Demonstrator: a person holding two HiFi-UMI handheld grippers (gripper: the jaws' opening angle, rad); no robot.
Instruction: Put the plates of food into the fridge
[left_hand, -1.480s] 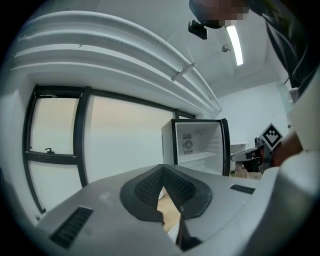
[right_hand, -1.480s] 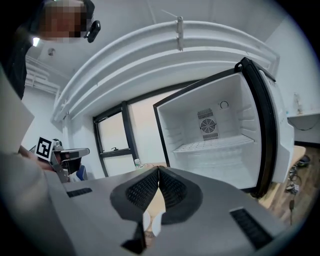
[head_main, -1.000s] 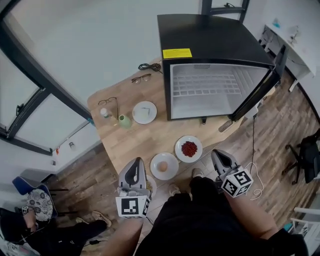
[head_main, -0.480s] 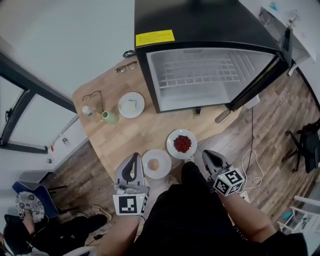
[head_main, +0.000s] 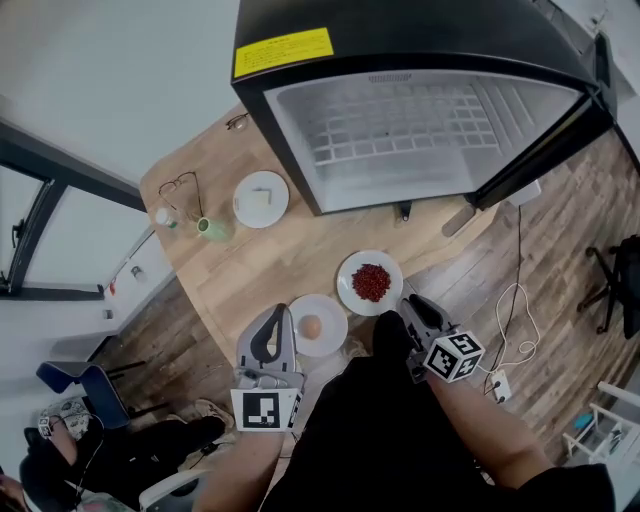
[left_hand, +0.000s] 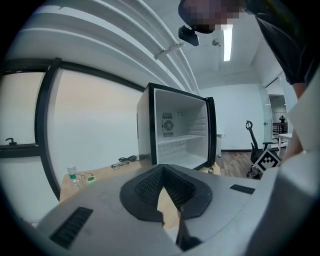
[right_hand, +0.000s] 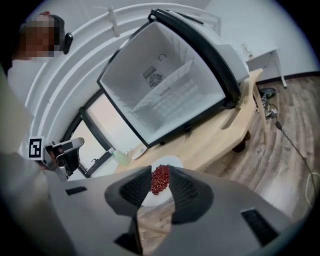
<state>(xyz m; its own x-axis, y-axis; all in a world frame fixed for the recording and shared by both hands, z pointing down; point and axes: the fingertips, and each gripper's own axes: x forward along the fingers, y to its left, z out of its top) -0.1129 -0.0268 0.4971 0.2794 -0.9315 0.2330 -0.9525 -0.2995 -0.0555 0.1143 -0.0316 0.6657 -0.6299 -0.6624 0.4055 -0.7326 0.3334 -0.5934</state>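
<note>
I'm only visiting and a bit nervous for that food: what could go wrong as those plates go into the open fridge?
1. The red bits lie loose on their plate. If it is lifted by the rim and tilts, they could spill. The right tool points at it, jaws opening with nothing between them.
2. The round pale item on the nearer plate might roll off when that plate is carried.

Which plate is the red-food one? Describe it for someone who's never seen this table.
Start at the open black fridge on the wooden table. Just in front of its open compartment sits a white plate. It alone carries a heap of small red pieces; the neighbouring plate holds one pale round item.
</note>
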